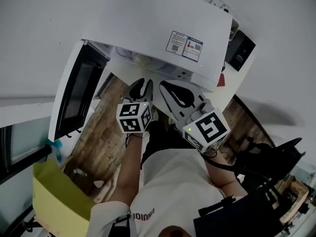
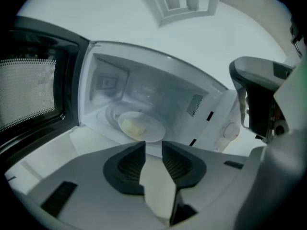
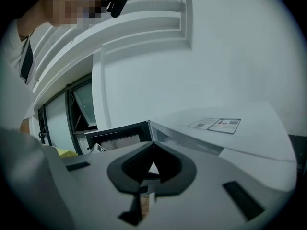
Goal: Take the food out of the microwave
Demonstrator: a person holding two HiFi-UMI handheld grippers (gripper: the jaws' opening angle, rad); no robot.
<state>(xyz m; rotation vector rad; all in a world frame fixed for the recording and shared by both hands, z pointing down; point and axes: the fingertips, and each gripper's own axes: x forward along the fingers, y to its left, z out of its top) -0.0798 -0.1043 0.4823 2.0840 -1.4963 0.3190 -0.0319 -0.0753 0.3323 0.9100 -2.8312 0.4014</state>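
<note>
Nearest the lens, my left claw (image 2: 153, 150) stands with its jaws apart and nothing between them; its ribbed pads (image 2: 129, 164) are bare. Beside it, my right claw (image 3: 152, 147) has its jaws brought together at the tips with nothing gripped. It looks across the top of the microwave (image 1: 148, 19), not into it.

Just beyond the left claw lies the front sill of the oven. The door (image 2: 29, 90) is already swung wide to the left, so the cavity is fully exposed. Past the sill, a white plate (image 2: 156, 128) rests on the turntable. It carries the food (image 2: 132, 126), a pale yellowish lump whose kind I cannot make out. The plate is well apart from both claws, and neither touches it. To the right of the opening stands the control panel (image 2: 225, 128), and the rear wall of the cavity closes the view.

Stage of the task, as I judge it: the opening step is done, and the retrieval itself has not begun. What remains is to bring the left claw in low to the near rim of the plate and close on it. The plate must then be drawn out level and set down outside the oven. A one-sided hold on the rim could let the plate tip.
</note>
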